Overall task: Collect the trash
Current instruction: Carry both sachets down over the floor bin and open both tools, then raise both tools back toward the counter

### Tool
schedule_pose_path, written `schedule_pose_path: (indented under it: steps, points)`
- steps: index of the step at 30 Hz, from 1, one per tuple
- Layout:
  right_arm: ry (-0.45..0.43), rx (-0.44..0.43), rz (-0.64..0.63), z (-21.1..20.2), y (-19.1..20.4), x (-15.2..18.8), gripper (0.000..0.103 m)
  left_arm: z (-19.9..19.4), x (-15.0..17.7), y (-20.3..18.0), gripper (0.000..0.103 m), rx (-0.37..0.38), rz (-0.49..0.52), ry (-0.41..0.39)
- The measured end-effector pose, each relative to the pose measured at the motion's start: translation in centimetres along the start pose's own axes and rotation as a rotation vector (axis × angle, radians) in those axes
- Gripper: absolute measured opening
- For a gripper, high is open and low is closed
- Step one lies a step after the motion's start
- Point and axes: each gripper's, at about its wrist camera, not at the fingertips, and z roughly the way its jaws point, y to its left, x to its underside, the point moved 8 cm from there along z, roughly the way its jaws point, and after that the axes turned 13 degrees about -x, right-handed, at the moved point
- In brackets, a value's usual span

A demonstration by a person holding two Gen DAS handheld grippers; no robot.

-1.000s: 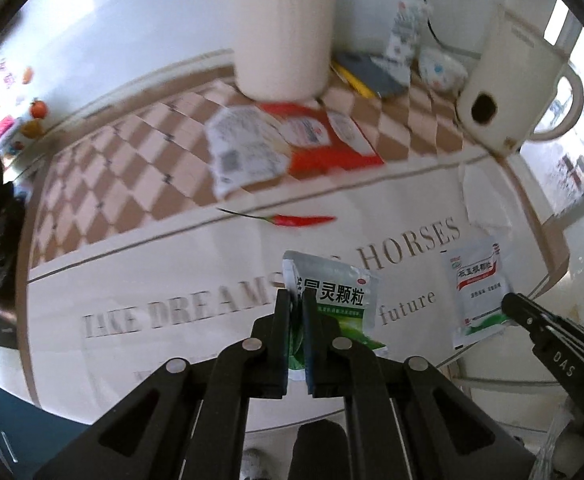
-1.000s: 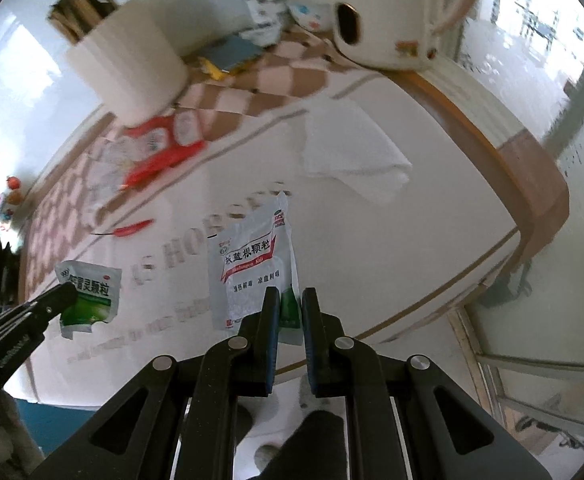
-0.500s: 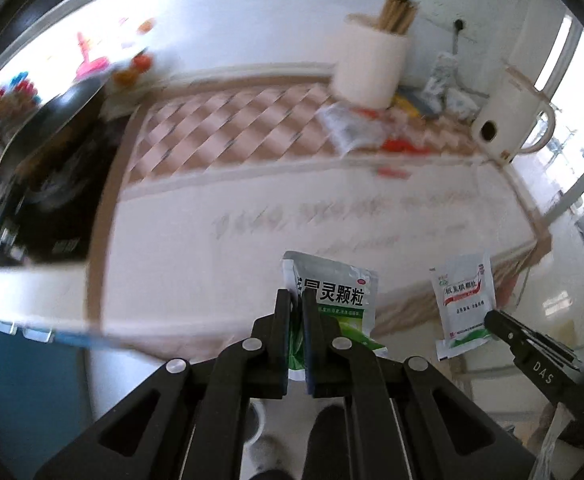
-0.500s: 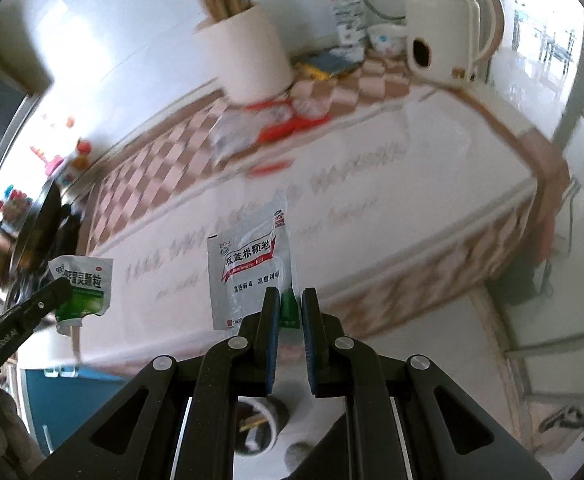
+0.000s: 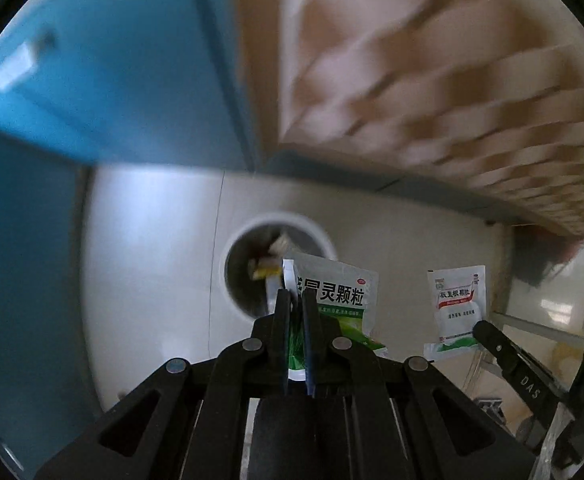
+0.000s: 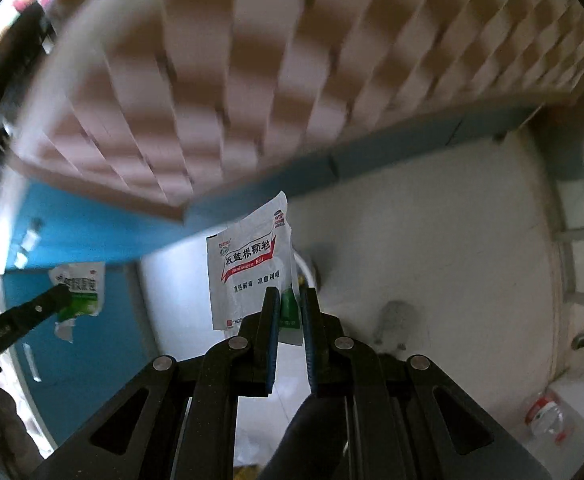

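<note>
Close in, the left gripper [image 5: 296, 312] is clamped on a green-and-white foil sachet [image 5: 333, 304]; the right gripper [image 6: 290, 312] pinches a red-and-white foil sachet [image 6: 248, 268]. Beyond the left gripper, a round white-rimmed waste bin [image 5: 236, 256] sits on the pale floor [image 5: 152, 240].

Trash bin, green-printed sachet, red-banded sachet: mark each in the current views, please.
trash bin [image 5: 234, 280]: left wrist view, white rim's left side.
green-printed sachet [image 5: 337, 292]: left wrist view, printed front above the closed fingers.
red-banded sachet [image 6: 248, 268]: right wrist view, front face, on the red band.
</note>
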Motion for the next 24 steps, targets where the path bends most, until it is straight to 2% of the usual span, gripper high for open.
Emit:
schedule_pose_path:
  steps: [5,9,10,12,14,16,18,19,20,22,24]
  points:
    - [0.103,0.023,-0.012,13.7,-2.8,2.8,0.012,15.1,1.0,0.4,0.003,0.006,-0.045,0.135]
    - [0.167,0.053,-0.064,23.9,-5.0,4.7,0.012,23.0,1.1,0.7,0.004,-0.024,-0.033,0.173]
    - [0.176,0.058,-0.070,25.6,-5.3,5.0,0.012,25.2,1.3,0.7,0.009,-0.027,-0.021,0.192]
    - [0.211,0.064,-0.079,29.7,-6.3,5.8,0.012,27.3,1.6,0.9,0.011,-0.034,-0.013,0.219]
    - [0.237,0.061,-0.087,32.6,-7.0,6.4,0.012,29.0,2.3,1.5,0.014,-0.031,-0.007,0.238]
    - [0.266,0.070,-0.094,34.7,-7.3,6.9,0.013,30.1,2.8,2.3,0.015,-0.058,-0.010,0.254]
    - [0.280,0.072,-0.090,35.7,-7.9,7.1,0.014,30.3,3.0,2.9,0.030,-0.076,-0.010,0.249]
    - [0.288,0.076,-0.094,36.3,-7.8,7.1,0.024,30.2,3.1,3.2,0.047,-0.083,-0.015,0.238]
    - [0.296,0.087,-0.100,36.5,-7.8,7.4,0.039,29.7,3.1,3.7,0.069,-0.097,-0.024,0.211]
    - [0.293,0.083,-0.103,36.3,-8.3,7.3,0.050,28.5,2.9,4.5,0.085,-0.113,-0.034,0.166]
    - [0.296,0.081,-0.115,35.7,-8.1,7.6,0.059,27.2,2.9,4.7,0.095,-0.111,-0.040,0.145]
